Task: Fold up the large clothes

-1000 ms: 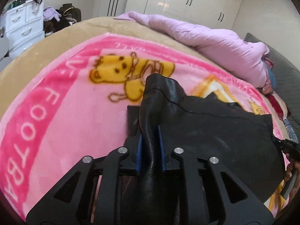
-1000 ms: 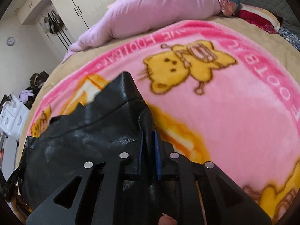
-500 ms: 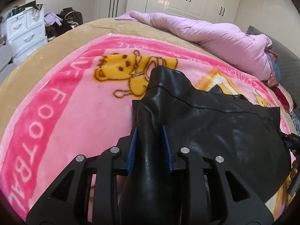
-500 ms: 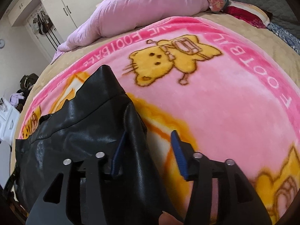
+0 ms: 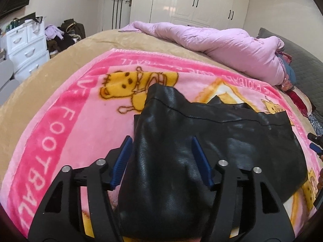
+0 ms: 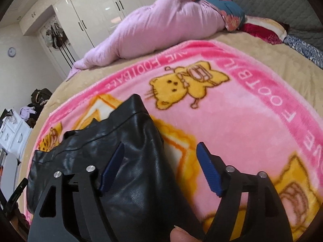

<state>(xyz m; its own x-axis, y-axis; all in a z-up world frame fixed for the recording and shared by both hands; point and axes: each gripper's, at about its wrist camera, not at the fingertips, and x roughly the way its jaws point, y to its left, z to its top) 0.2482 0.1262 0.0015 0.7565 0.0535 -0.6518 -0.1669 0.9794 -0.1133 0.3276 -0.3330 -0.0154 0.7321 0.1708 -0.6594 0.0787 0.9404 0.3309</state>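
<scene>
Both grippers just opened, left gripper (image 5: 160, 161) and right gripper (image 6: 159, 167) straddling released black leather garment (image 5: 201, 141) on pink cartoon blanket (image 5: 80, 121) — stiff fold may spring open, or snag on withdrawing pad.

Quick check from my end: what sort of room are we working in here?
Most likely a bedroom at home. The black leather garment lies on a pink cartoon blanket spread over a bed, with a lilac duvet bunched at the far side, white wardrobe doors behind and a white drawer unit.
</scene>
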